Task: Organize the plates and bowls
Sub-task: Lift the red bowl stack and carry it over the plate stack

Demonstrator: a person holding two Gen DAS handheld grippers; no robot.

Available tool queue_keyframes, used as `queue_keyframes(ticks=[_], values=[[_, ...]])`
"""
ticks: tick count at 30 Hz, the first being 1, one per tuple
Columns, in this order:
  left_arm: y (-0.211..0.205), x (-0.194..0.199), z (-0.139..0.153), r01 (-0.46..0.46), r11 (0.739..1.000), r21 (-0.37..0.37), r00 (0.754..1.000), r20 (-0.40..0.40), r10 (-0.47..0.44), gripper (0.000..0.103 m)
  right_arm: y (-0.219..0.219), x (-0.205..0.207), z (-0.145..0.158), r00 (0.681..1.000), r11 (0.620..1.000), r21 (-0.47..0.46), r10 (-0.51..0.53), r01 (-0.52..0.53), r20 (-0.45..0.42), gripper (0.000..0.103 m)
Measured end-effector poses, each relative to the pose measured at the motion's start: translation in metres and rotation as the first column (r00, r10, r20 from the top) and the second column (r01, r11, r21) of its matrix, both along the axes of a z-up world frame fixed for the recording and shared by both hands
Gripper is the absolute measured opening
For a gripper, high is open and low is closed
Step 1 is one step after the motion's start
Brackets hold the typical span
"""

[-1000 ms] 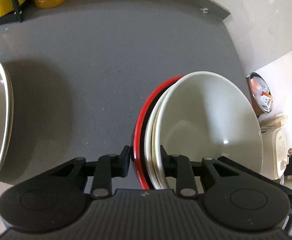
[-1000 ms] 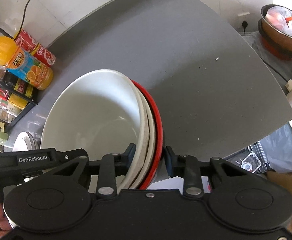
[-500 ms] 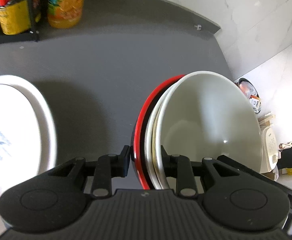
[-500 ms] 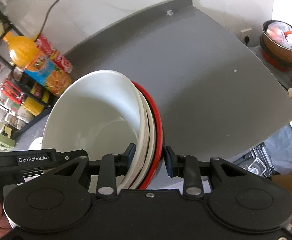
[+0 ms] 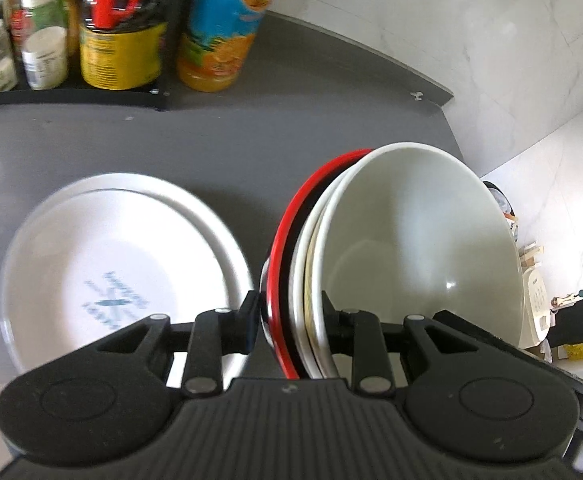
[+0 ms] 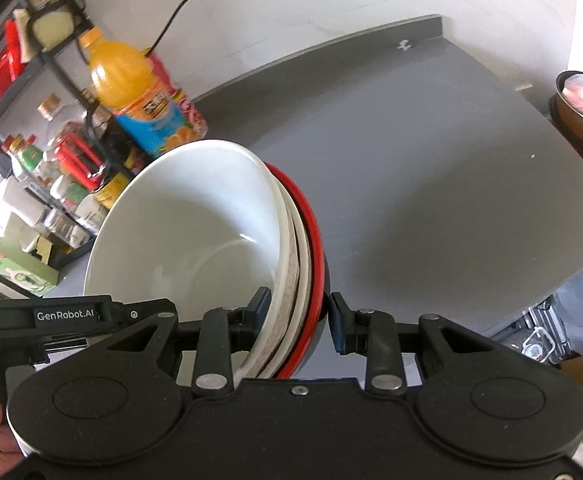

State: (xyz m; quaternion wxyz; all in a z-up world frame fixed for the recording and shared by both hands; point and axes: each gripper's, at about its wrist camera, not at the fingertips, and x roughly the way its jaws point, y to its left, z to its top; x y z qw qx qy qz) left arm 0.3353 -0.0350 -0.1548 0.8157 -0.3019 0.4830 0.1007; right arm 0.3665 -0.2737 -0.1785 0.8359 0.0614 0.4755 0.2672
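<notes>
Grey table (image 5: 331, 152), corner of a white-tiled kitchen: largely bare, a rack of bottles and jars (image 5: 63, 40) and an orange juice bottle (image 6: 131, 92) along its back edge.
Stack of plates (image 5: 111, 272): two white ones nested flat on the table; judged already sorted.
Stack of bowls (image 5: 403, 256): white bowls nested inside a red-rimmed one, carried above the table just right of the plates; judged not yet set down.
Left gripper (image 5: 291, 312): fingers narrow, clamped across the stacked rims.
Right gripper (image 6: 299, 312): fingers narrow on the opposite rims.
</notes>
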Motion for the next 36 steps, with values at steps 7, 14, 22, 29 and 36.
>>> queue_keyframes(ticks=[7,14,22,29,36], values=[[0.034,-0.030,-0.002,-0.010,1.000,-0.017,1.000,0.007,0.010,0.026,0.032,-0.029,0.003,1.000,1.000,-0.016,0.007,-0.007,0.009,0.030],[0.065,-0.049,-0.003,-0.007,1.000,-0.018,1.000,0.009,0.007,0.026,0.062,-0.050,0.002,1.000,1.000,-0.020,0.000,0.000,0.010,0.030],[0.095,-0.065,-0.008,-0.017,1.000,-0.010,1.000,-0.004,0.017,0.026,0.093,-0.066,-0.004,1.000,1.000,-0.025,0.004,-0.004,-0.010,0.030],[0.115,-0.068,-0.019,-0.020,1.000,-0.012,0.999,-0.029,0.019,0.026,0.117,-0.070,-0.013,0.999,0.999,-0.039,0.014,-0.015,-0.032,0.030],[0.125,-0.068,-0.029,-0.028,0.999,-0.020,0.998,-0.053,0.027,0.026,0.129,-0.070,-0.021,0.998,0.998,-0.061,0.029,-0.033,-0.062,0.030]])
